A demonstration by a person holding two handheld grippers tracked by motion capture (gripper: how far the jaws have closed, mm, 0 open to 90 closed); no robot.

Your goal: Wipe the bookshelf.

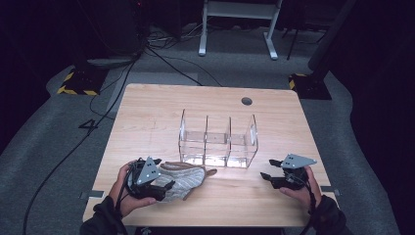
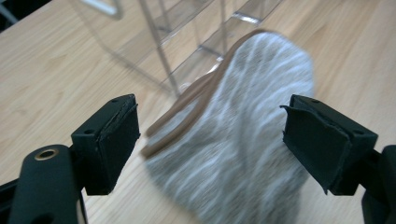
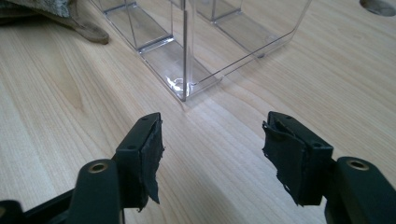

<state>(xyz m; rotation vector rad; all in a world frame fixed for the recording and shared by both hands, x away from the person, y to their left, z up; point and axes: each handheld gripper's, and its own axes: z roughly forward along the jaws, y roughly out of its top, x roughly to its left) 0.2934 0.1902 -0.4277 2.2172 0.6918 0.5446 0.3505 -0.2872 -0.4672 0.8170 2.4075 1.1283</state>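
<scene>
- Lying on the table just before the clear organiser, the sock is not yet stowed.
- Left gripper straddles it, jaws wide — no grasp made.
- Right gripper gapes idle, well apart.

A grey-and-white striped sock with brown trim lies on the pale wood table by a clear organizer.
</scene>
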